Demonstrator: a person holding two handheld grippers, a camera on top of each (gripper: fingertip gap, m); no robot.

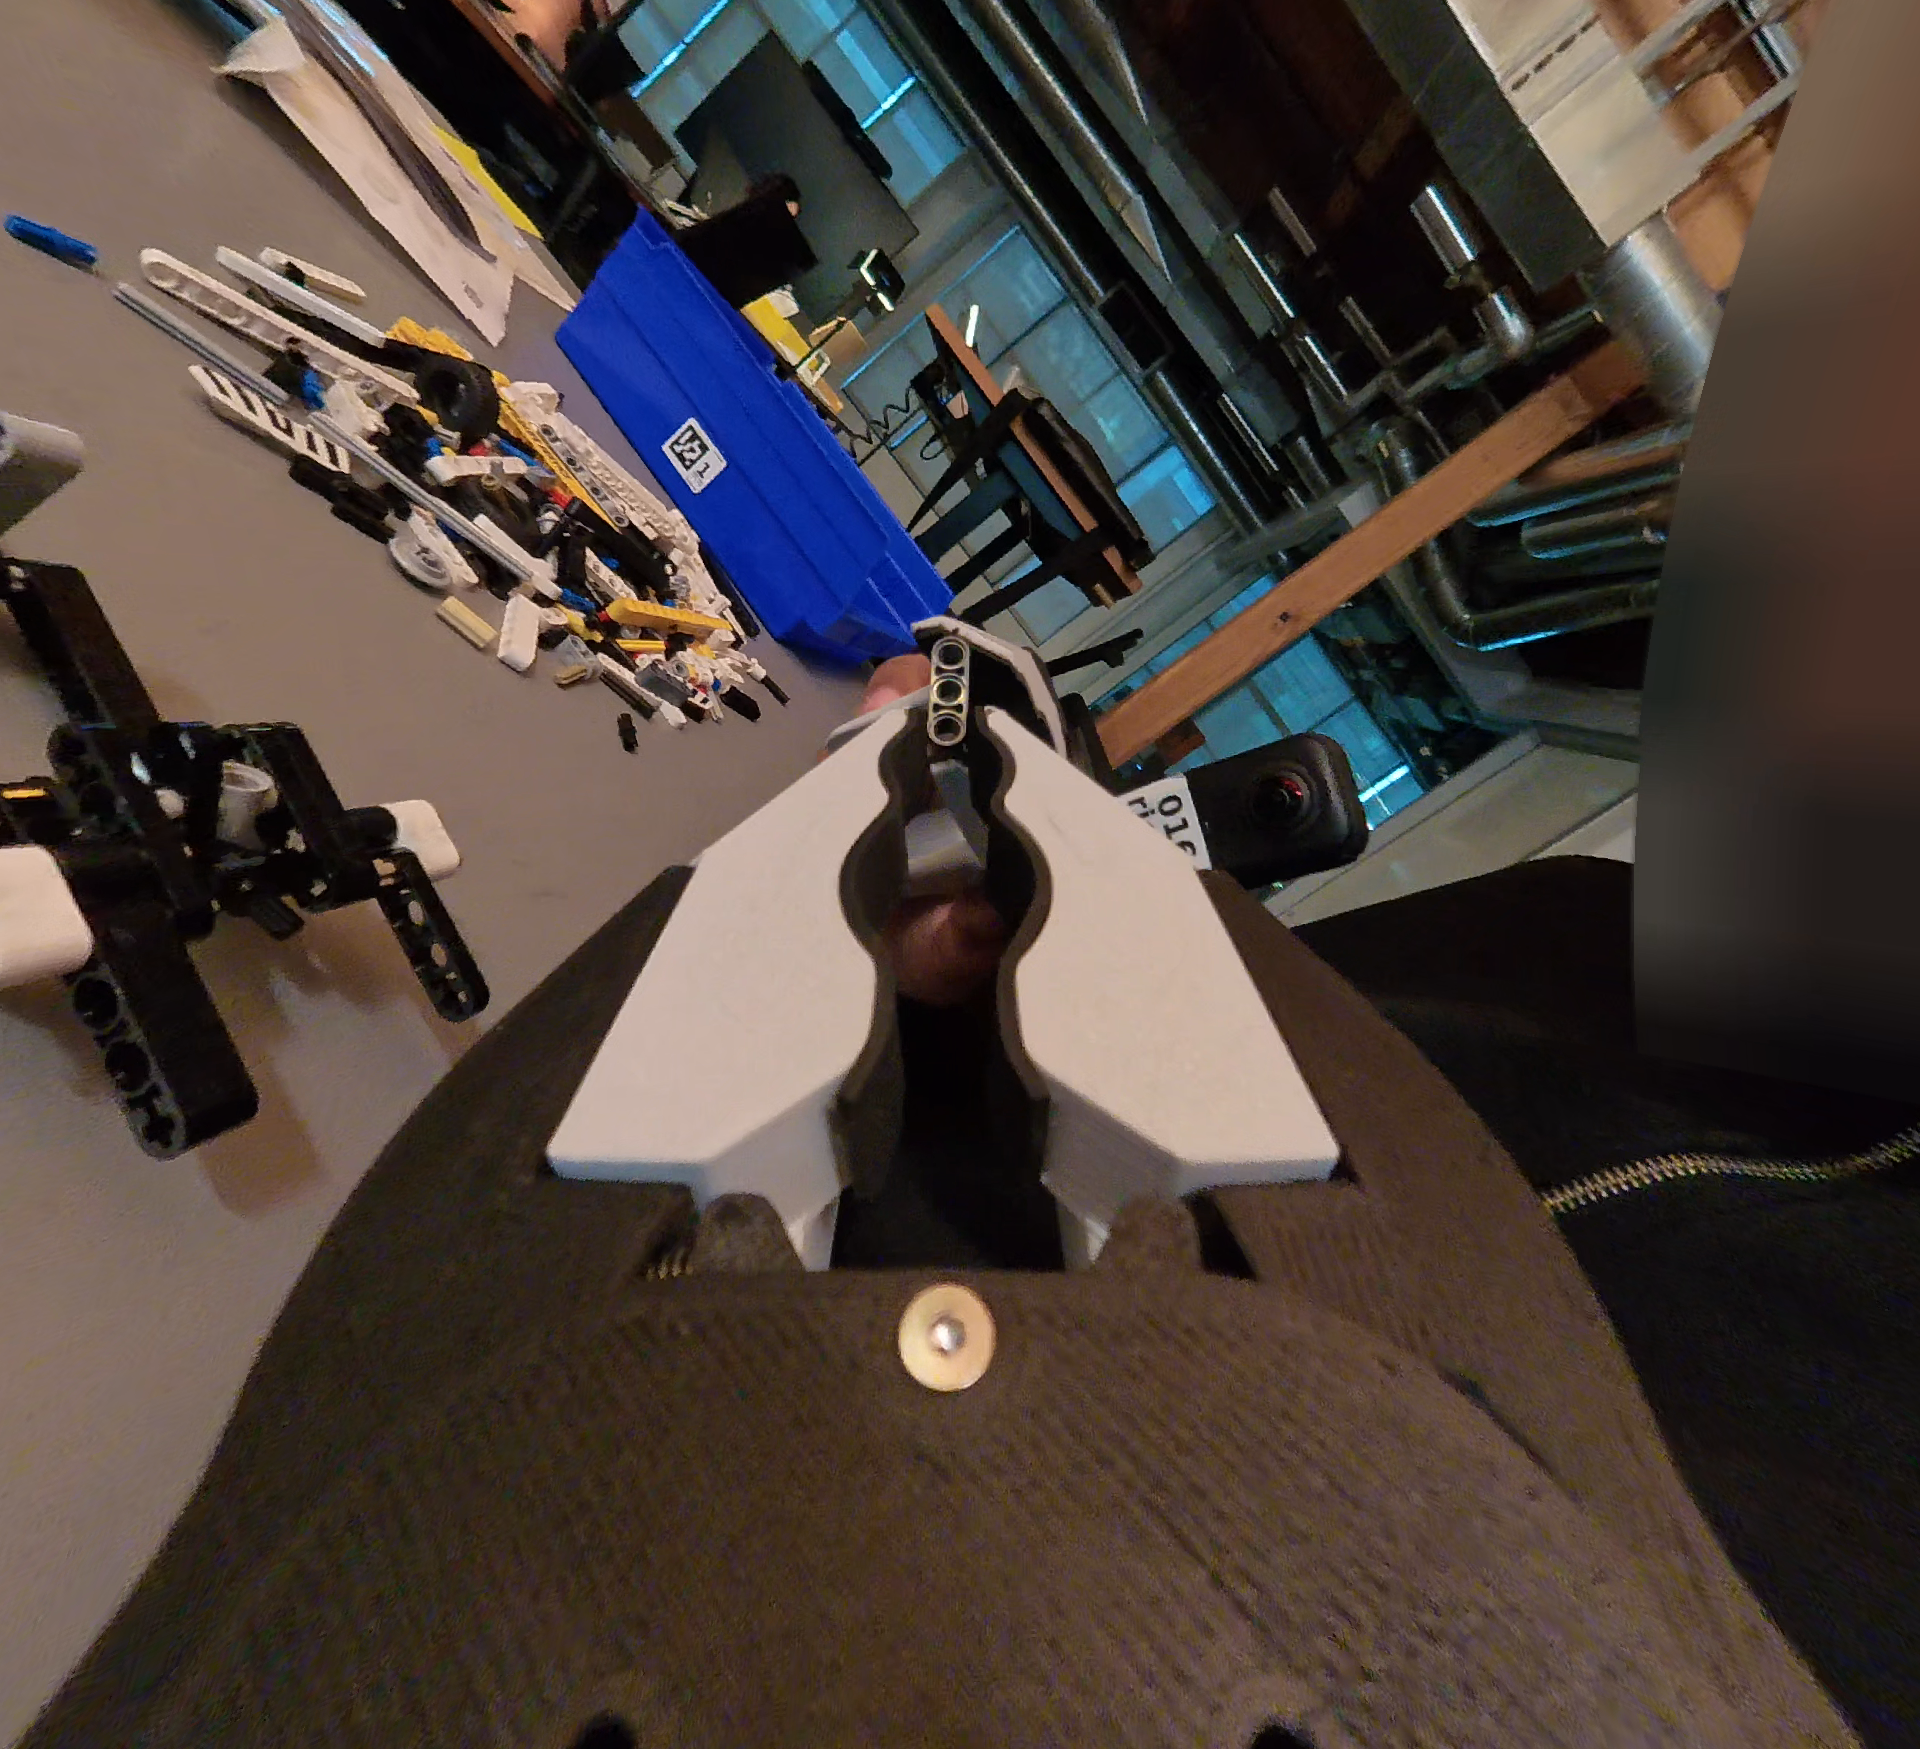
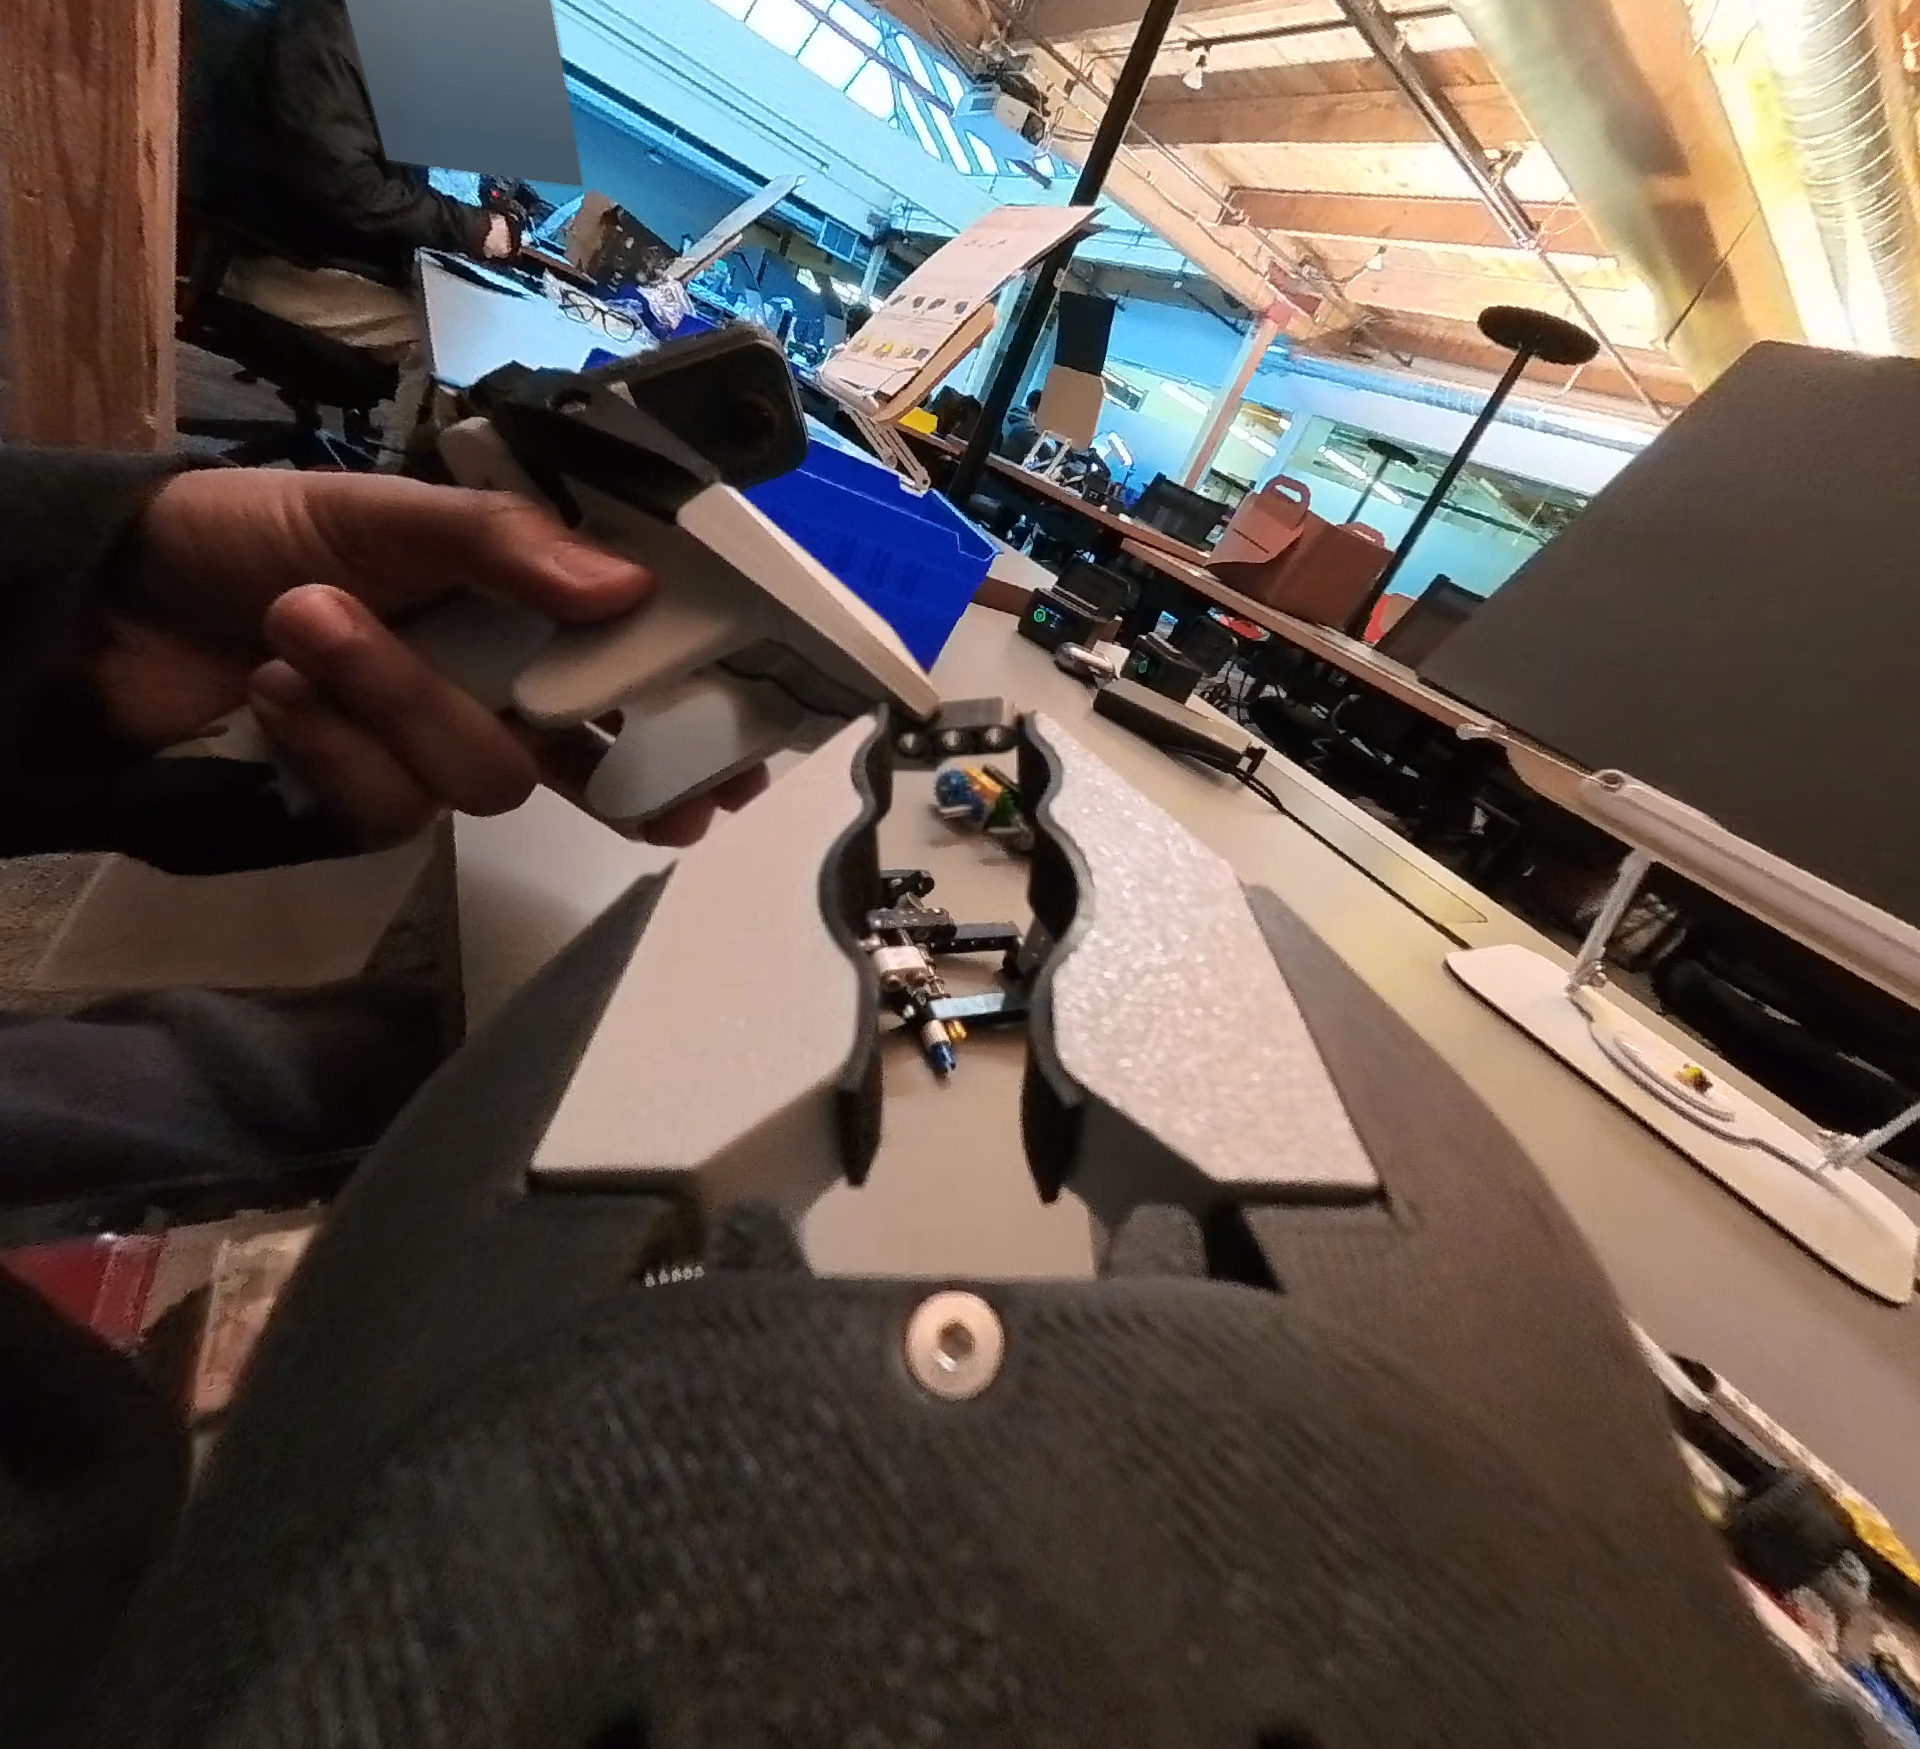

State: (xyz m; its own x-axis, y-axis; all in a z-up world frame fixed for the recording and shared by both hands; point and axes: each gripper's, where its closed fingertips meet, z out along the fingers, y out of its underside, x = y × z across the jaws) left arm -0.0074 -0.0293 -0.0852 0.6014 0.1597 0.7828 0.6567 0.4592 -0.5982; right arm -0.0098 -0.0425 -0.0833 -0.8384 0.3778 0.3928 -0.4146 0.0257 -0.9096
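Both hand-held grippers meet above the grey table (image 1: 312, 660): the left gripper (image 1: 948, 720) and right gripper (image 2: 951, 731) each clamp the same short grey three-hole plastic beam (image 1: 948, 691) at its ends.

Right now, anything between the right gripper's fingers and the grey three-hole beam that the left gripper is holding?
Nothing separate. The grey three-hole beam sits lengthwise between the right gripper fingertips. The left gripper, clamped on one end of the beam, crowds the right gripper's left finger there. I cannot tell whether the right pads press on the beam.

Grey three-hole beam (image 1: 948, 691) between both tools
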